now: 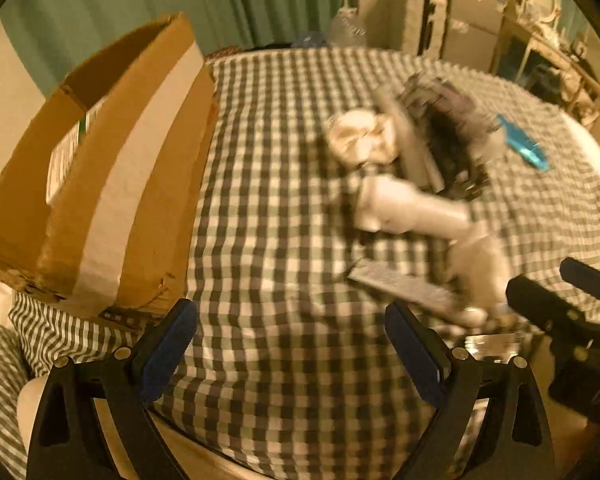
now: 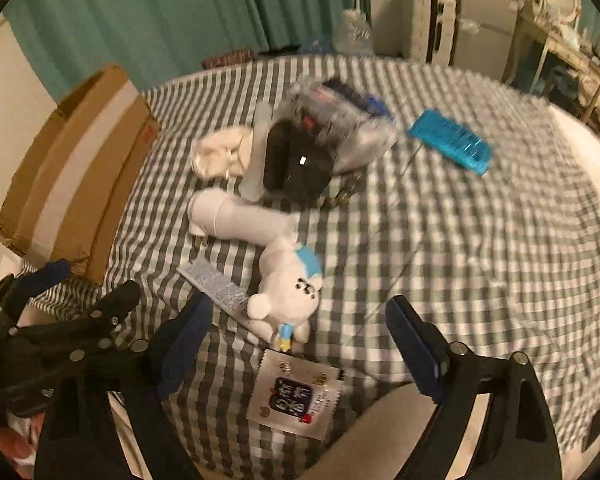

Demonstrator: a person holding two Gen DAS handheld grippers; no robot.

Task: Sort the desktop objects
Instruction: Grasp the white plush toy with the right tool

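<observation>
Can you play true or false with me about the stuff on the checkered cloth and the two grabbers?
1. The cardboard box is open at the top. True.
2. The right gripper is squeezing the white plush toy. False: its jaws stand wide open with nothing pressed between them; the toy lies on the checkered cloth.
3. The blue packet lies apart from the pile, off to its right. True.
4. The left gripper is holding the silver sachet. False: its jaws are open and empty; the sachet lies flat on the cloth.
5. The white plush toy is inside the box. False: it lies out on the cloth, beside a white tube.
</observation>
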